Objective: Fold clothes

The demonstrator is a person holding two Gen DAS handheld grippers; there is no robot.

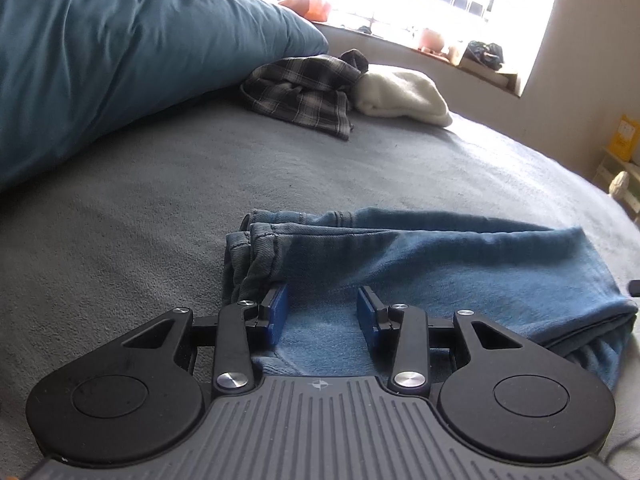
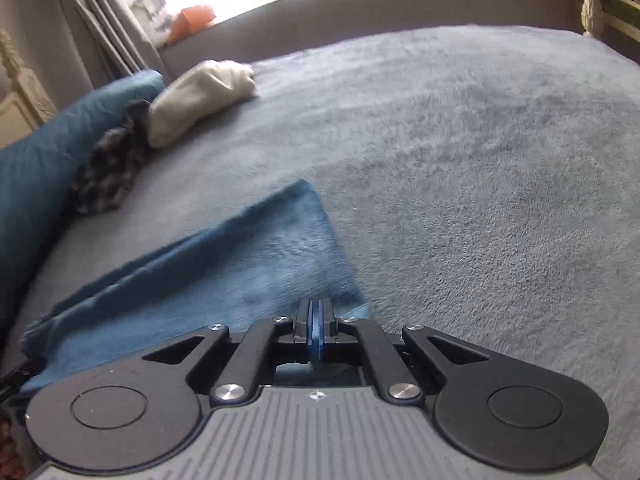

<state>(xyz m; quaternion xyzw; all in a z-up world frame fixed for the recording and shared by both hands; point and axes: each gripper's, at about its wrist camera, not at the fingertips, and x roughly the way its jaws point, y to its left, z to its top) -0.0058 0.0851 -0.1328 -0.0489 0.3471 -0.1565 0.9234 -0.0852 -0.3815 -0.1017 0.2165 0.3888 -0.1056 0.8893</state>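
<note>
The jeans lie across the lower middle of my left wrist view, already doubled over lengthwise on the grey blanket; their hems are stacked at the left end, and a rounded fold sits at the right end near the frame's right edge; I judge that one or more folds are made, and the bundle is still long, so a further fold across its length seems left to do.

My left gripper has its blue pads standing apart over the near edge of the denim; cloth shows between them, but they do not press on it, so I hold nothing there.

My right gripper has its fingers pressed together at the bottom centre of the right wrist view; I see no cloth pinched between them, though the corner of the jeans lies just beside and behind the tips; that view is blurred.

More work waits in the upper left of both views; a plaid garment lies crumpled against a teal pillow, touching a white garment that looks loosely bunched; I judge both unfolded, so the task looks under halfway done.
</note>
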